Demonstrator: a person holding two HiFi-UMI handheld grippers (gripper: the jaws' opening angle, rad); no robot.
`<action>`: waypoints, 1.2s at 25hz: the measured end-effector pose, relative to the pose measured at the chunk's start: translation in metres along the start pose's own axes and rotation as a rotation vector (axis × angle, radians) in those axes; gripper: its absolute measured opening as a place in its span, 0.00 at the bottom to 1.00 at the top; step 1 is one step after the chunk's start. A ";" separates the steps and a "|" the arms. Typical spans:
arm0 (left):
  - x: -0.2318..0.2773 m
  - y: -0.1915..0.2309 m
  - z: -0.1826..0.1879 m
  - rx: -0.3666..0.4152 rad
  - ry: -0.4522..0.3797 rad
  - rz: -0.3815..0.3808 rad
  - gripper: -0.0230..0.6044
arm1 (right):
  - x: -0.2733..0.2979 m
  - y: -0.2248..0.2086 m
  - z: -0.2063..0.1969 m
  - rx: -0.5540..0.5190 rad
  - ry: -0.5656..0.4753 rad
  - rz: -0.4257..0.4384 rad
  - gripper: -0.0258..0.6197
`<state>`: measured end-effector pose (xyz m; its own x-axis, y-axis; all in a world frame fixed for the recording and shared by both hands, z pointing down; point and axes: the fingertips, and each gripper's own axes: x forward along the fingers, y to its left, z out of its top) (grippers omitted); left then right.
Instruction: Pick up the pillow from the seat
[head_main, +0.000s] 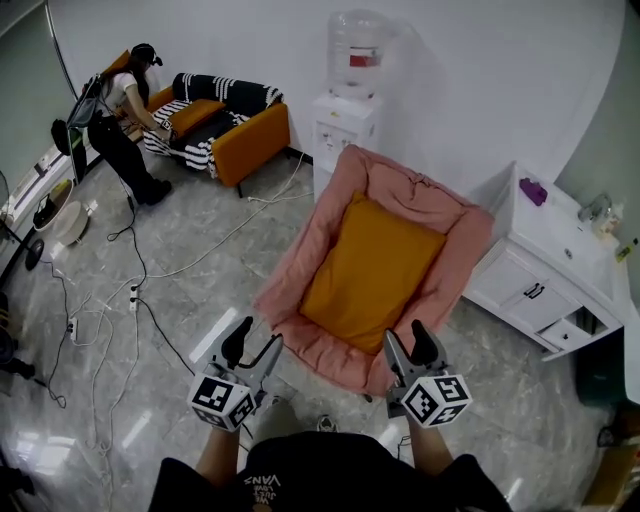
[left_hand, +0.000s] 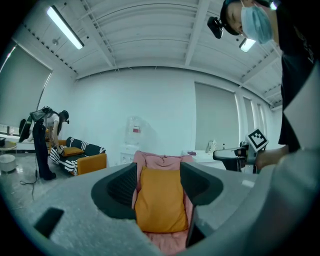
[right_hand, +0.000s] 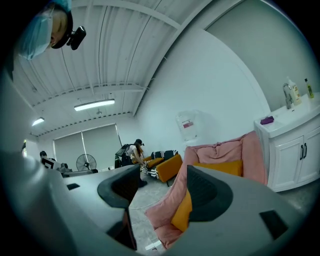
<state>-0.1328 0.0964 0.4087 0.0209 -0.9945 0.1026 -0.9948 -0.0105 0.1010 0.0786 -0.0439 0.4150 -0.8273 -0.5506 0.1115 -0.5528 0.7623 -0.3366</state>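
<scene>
**Approach step: both grippers empty, pillow not yet touched**

Fingers first. The left gripper (head_main: 255, 348) has its jaws spread wide with nothing pinched. In the left gripper view (left_hand: 160, 187) the pillow (left_hand: 160, 200) shows through the gap, but the pads don't reach it. The right gripper (head_main: 408, 342) is the same: jaws apart, no contact. Its own view (right_hand: 165, 192) looks past the seat's left flank, with floor between the jaws and an orange corner beside the right jaw. Both hang side by side over the floor, at the near edge of the seat (head_main: 345, 180).

We judge this as the reach-in before any grasp. The next move calls for carrying both grippers forward and down to the pillow. From here the near corners or long edges look the easiest to take. Then close on the fabric and lift. It looks soft and will likely sag between two holds, so we'd grip well apart.

The pillow (head_main: 372, 270) is orange, rectangular and plump, and lies flat in the hollow of the pink padded seat. It sits slanted with the seat, its far end up against the backrest. The surface is smooth with slight creasing, and nothing lies on it. The right gripper view shows its far end (right_hand: 220, 167) against the pink back (right_hand: 225, 150).

Further out, a water dispenser (head_main: 345, 120) stands behind the seat. A white cabinet (head_main: 550, 260) is to the right. A person (head_main: 125, 110) bends over an orange sofa (head_main: 250, 140) at far left.
</scene>
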 end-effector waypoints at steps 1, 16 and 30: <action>0.003 0.006 -0.002 -0.003 0.006 -0.004 0.46 | 0.006 -0.001 -0.002 0.003 0.004 -0.007 0.47; 0.110 0.106 0.022 0.011 0.039 -0.292 0.46 | 0.091 0.014 0.021 0.023 -0.091 -0.258 0.47; 0.180 0.128 0.022 0.035 0.093 -0.579 0.46 | 0.085 0.010 0.012 0.073 -0.187 -0.579 0.46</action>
<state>-0.2581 -0.0857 0.4183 0.5689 -0.8125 0.1272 -0.8215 -0.5543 0.1336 0.0041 -0.0865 0.4097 -0.3592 -0.9239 0.1317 -0.8936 0.2997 -0.3342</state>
